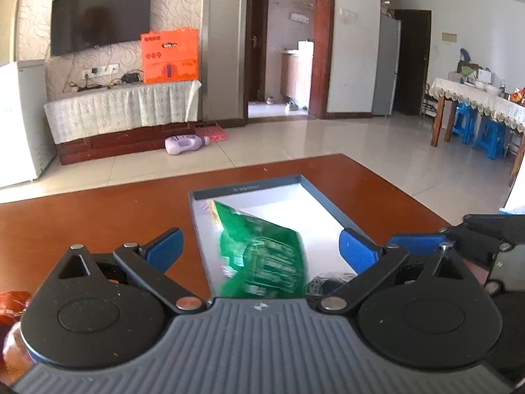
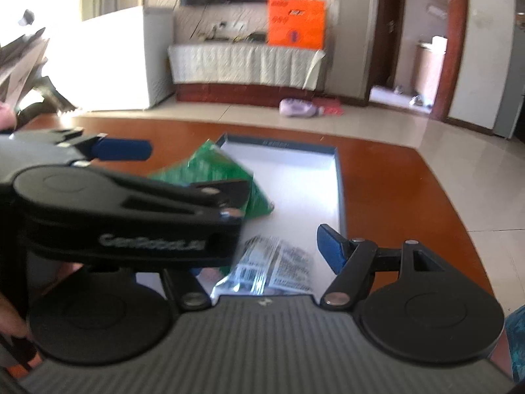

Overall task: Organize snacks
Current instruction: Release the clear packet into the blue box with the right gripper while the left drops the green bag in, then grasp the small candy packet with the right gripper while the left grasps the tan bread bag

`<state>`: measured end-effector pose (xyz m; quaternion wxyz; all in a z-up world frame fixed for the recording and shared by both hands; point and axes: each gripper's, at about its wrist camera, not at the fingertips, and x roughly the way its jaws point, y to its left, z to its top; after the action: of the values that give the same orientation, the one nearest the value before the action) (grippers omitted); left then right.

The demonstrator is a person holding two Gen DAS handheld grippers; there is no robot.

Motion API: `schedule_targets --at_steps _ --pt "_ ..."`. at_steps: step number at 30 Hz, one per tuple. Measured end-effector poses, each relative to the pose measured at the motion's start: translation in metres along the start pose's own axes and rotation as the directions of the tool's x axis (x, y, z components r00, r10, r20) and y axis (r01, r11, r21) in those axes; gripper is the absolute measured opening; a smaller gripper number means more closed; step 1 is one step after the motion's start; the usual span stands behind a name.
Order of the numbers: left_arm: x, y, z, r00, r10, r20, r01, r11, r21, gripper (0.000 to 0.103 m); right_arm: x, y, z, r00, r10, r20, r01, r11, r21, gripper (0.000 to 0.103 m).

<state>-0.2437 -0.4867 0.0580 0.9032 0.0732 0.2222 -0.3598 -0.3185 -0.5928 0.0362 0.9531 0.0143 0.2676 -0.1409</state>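
Observation:
A shallow box with a dark rim and a white floor lies on the brown table. A green snack packet, blurred, leans inside it. My left gripper is open wide, and its blue pads stand clear of the packet on both sides. In the right wrist view the green packet sits at the box's left side. A silver packet with a barcode lies at its near end. My right gripper hovers open over it. One blue pad shows, and the left gripper hides the other.
The wooden table reaches to both sides of the box, and its far edge lies just beyond it. An orange object sits at the left edge. A person's hand holds the left gripper. Crumpled bags lie at the far left.

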Motion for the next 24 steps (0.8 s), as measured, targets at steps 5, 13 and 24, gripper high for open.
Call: schedule_targets --at_steps 5,13,24 --pt "-0.031 0.016 0.003 0.999 0.045 0.026 -0.045 0.999 -0.012 0.103 0.001 -0.003 0.0 1.0 -0.023 -0.004 0.023 0.999 0.042 0.07" --pt "-0.103 0.079 -0.004 0.985 0.153 0.076 -0.15 0.988 -0.044 0.102 -0.011 0.007 0.006 0.998 0.013 0.054 -0.017 0.998 0.064 0.07" --pt "-0.169 0.17 -0.069 0.93 0.363 -0.061 -0.367 0.913 -0.175 0.102 -0.017 0.115 -0.011 0.895 0.433 -0.108 -0.444 0.836 -0.322 0.07"
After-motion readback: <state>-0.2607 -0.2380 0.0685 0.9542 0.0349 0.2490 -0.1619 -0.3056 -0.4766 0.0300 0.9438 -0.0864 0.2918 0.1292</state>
